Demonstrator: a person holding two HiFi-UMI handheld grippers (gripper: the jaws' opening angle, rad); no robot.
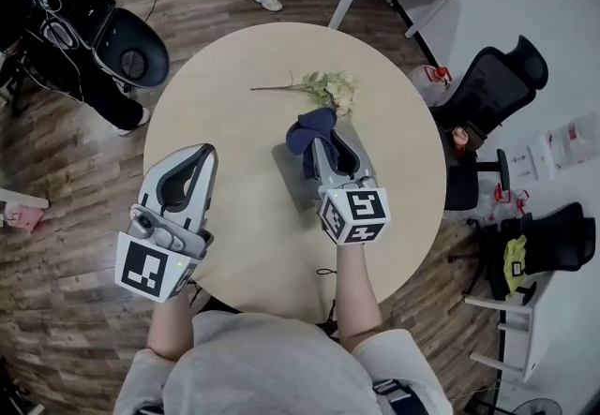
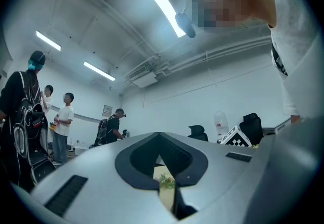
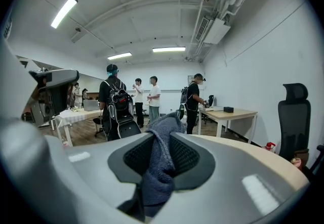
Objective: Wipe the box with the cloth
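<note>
The cloth is pinched in the right hand-held gripper. Its long axis runs along the jaws, and its bunched end points past the tips. Flowers lie just ahead on the tabletop. To the left, the left hand-held gripper is pressed together on nothing.

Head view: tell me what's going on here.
A person holds a gripper in each hand over a round table. The right gripper is shut on a dark blue cloth. The left gripper is shut on nothing, off to the side. Flowers lie on the table just beyond the cloth. Nothing is visibly being wiped.
</note>
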